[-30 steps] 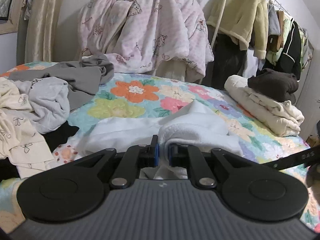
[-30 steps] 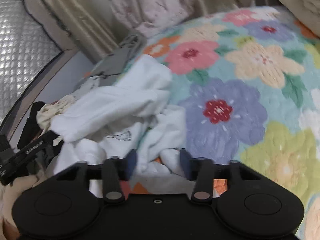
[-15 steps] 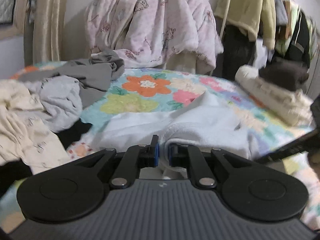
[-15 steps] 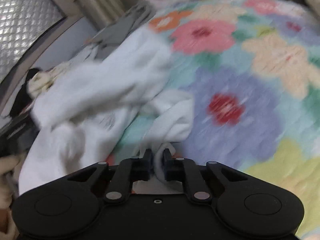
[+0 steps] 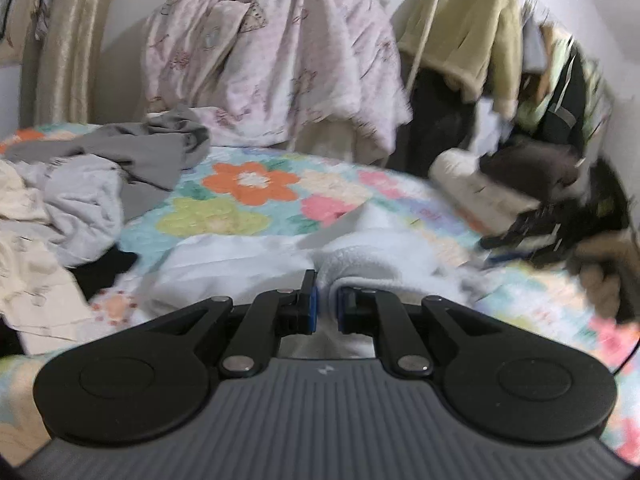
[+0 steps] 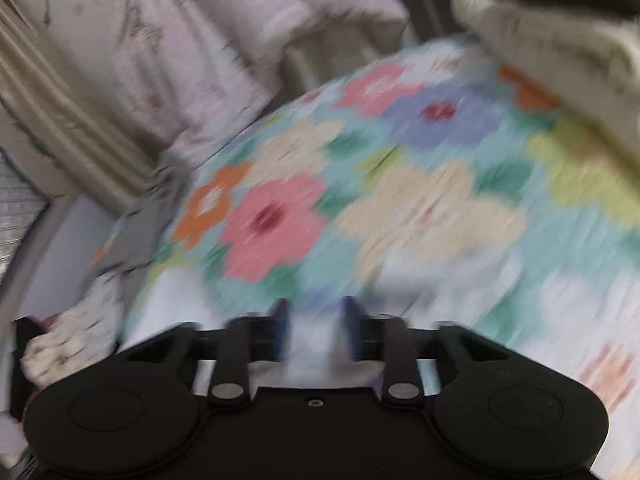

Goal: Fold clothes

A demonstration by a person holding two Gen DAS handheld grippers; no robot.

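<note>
A white garment (image 5: 360, 252) lies bunched on the floral bedspread (image 5: 248, 184). My left gripper (image 5: 326, 308) is shut on a rolled fold of it, with cloth pinched between the blue pads. In the right wrist view, which is badly blurred, my right gripper (image 6: 314, 324) has its jaws apart and opening. White cloth (image 6: 440, 288) shows between and below them, and the pads do not press on it. The left wrist view shows the right gripper (image 5: 540, 228) and the hand holding it (image 5: 600, 272) as a dark smear at the right.
Unfolded clothes (image 5: 60, 208) and a grey garment (image 5: 140, 156) are heaped at the left. A folded cream and brown stack (image 5: 480, 192) sits at the bed's far right. A pink blanket (image 5: 272, 60) and hanging clothes (image 5: 460, 40) stand behind the bed.
The right gripper pinched the white cloth half a second ago, and its jaws now stand apart. It has swung across the bed towards the folded stack. The left gripper keeps its grip and place.
</note>
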